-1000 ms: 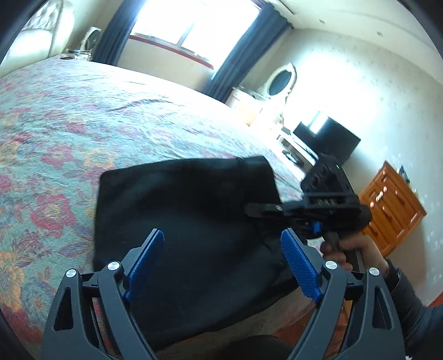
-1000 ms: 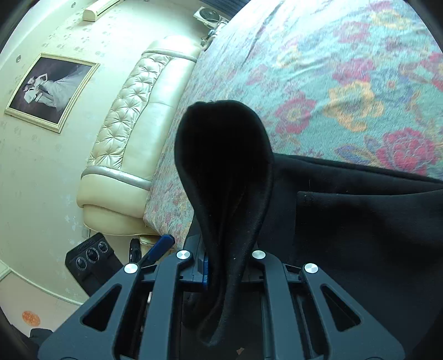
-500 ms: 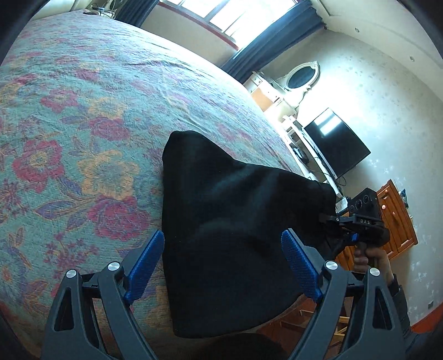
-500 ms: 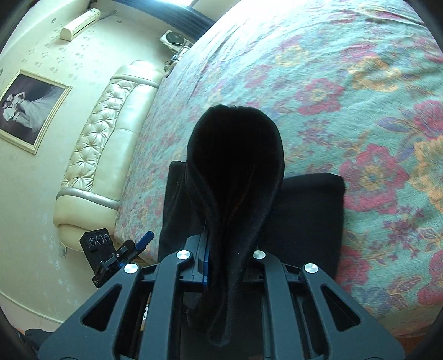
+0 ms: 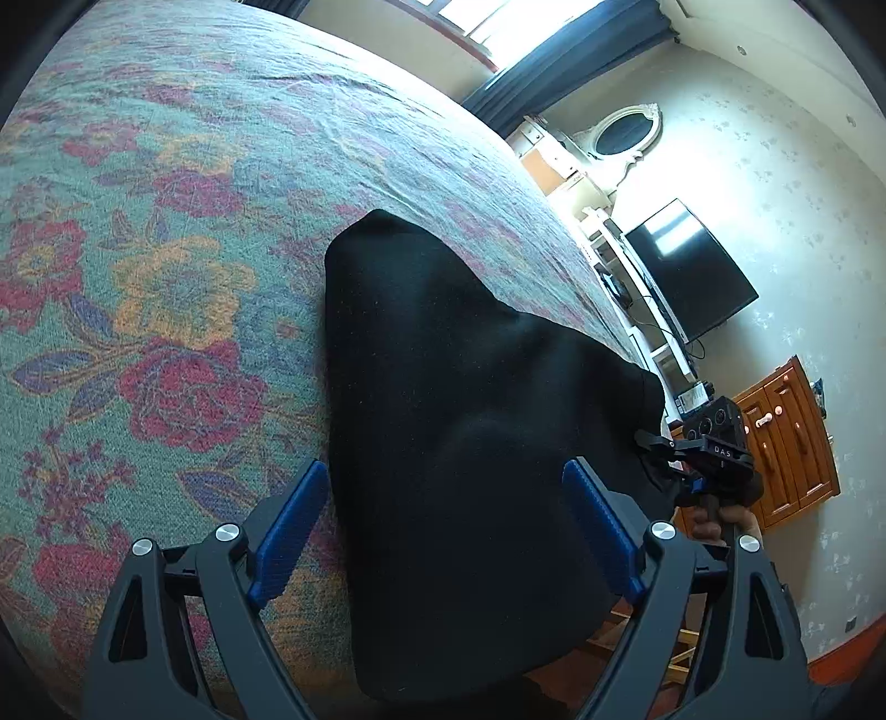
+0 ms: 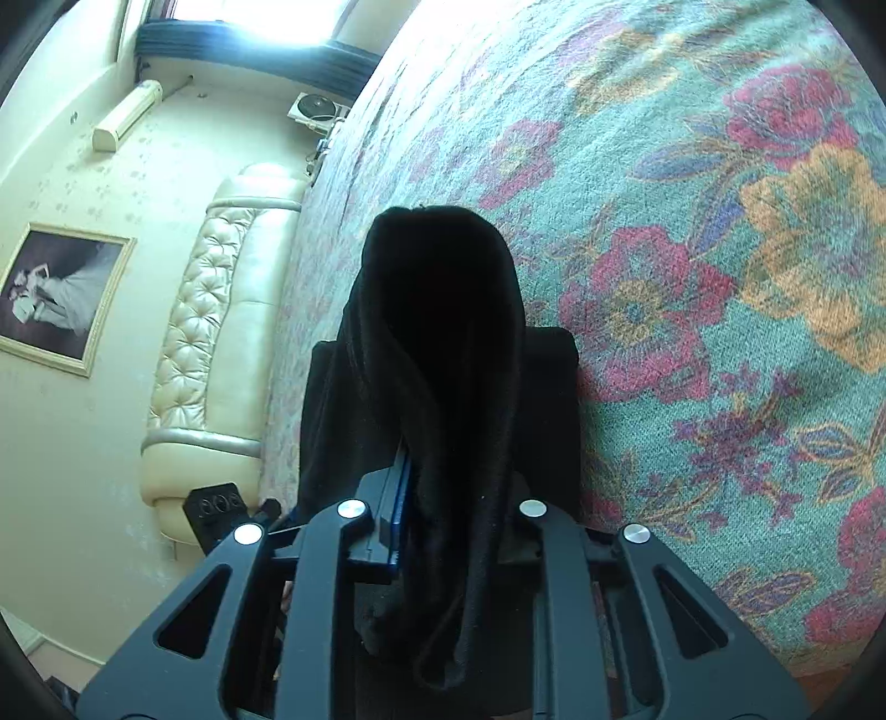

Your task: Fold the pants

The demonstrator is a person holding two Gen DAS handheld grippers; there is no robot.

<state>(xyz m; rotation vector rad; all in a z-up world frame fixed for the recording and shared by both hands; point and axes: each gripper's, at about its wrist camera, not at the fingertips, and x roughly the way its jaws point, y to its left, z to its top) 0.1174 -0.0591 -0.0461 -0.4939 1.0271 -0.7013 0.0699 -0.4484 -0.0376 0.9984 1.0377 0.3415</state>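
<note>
Bedspread (image 5: 183, 232), floral, teal with red and orange flowers, covers the whole bed and fills most of both views. Window and dark curtains (image 5: 559, 52) at the far end; padded cream headboard (image 6: 221, 310) and a framed picture (image 6: 58, 296) on the wall seen from the right wrist; television (image 5: 692, 271) and a wooden cabinet (image 5: 792, 443) seen from the left.

Pants (image 5: 465, 421), black, lie at the near edge of the bed as a compact bundle, already several layers thick. Far corner rests flat on the bedspread; the right-hand part is lifted off it.

Left gripper (image 5: 443, 526): jaws spread wide, nothing between them, hovering over the near end of the pants with one blue pad on each side of the cloth.

Right gripper (image 6: 448, 531): jaws clenched on a thick fold of the pants, which rises in a dark hump ahead of the fingers and drapes down behind them. In the left view the same gripper (image 5: 659, 443) sits at the right edge of the pants.

Progress, judged: well along. Long folds look done. Left to do: lay the held fold over the flat part, let go, smooth the stack.
</note>
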